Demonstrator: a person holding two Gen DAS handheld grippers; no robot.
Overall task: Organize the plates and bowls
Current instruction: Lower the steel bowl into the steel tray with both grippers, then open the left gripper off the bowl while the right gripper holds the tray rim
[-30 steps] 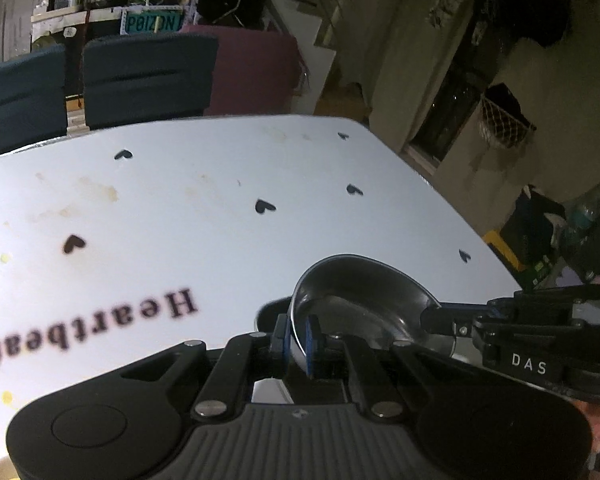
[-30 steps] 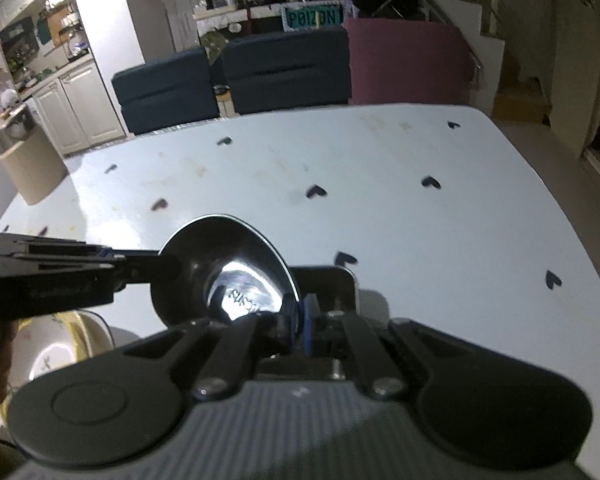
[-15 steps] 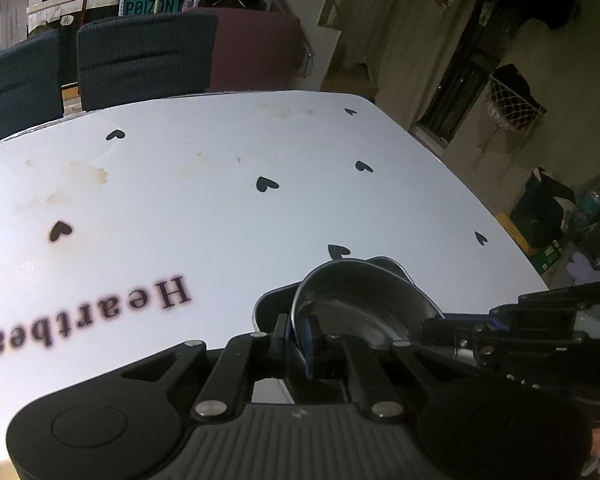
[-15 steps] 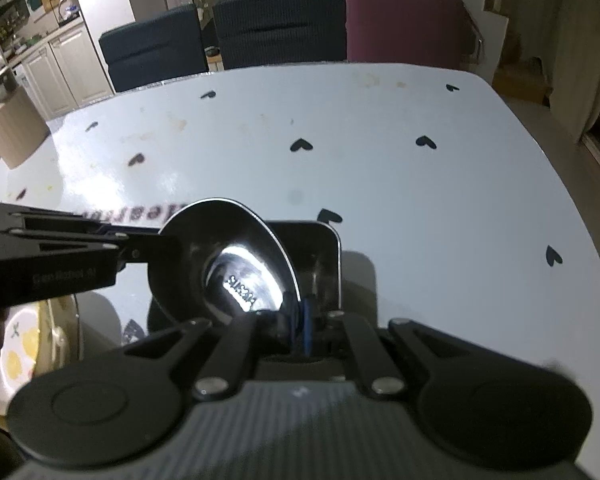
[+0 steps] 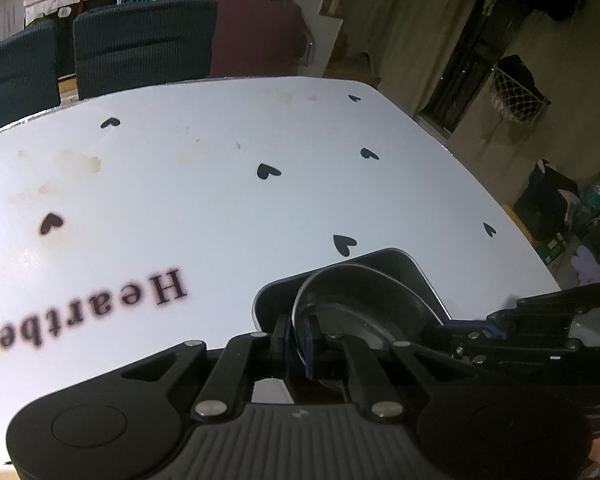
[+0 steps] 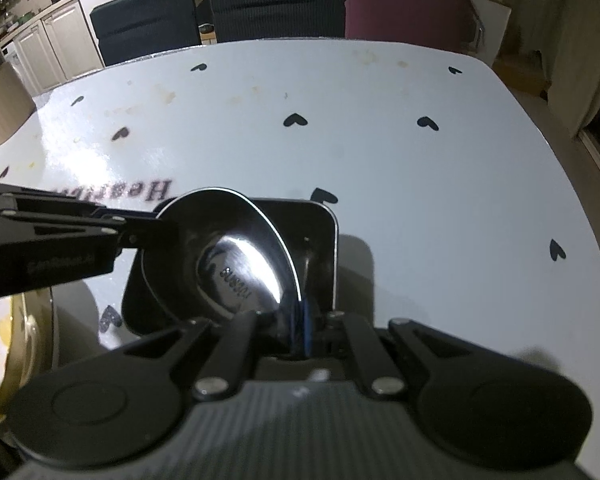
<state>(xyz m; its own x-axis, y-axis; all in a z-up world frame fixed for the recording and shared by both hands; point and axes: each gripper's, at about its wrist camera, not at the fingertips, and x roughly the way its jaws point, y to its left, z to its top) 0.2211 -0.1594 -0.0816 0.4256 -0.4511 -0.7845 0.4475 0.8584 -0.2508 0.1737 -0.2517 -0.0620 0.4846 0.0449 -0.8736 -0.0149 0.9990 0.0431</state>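
Note:
A round steel bowl (image 5: 364,308) hangs tilted, low over a square steel dish (image 5: 404,260) on the white table. My left gripper (image 5: 298,332) is shut on the bowl's near rim in the left wrist view. The right gripper (image 5: 496,324) clamps the opposite rim from the right. In the right wrist view the bowl (image 6: 228,256) shows its shiny inside in front of the square dish (image 6: 324,236). Here my right gripper (image 6: 300,328) is shut on the rim and the left gripper (image 6: 156,228) pinches the far side. Whether the bowl touches the dish I cannot tell.
The white table (image 5: 220,200) has black hearts and the word Heartbeat printed on it. A yellow patterned dish (image 6: 16,340) lies at the near left. A tan box (image 6: 0,112) stands at the far left corner. Dark chairs (image 6: 276,4) line the far edge.
Both grippers have come down with the bowl between them. The square dish beneath now looks larger and closer, and the bowl sits lower over it.

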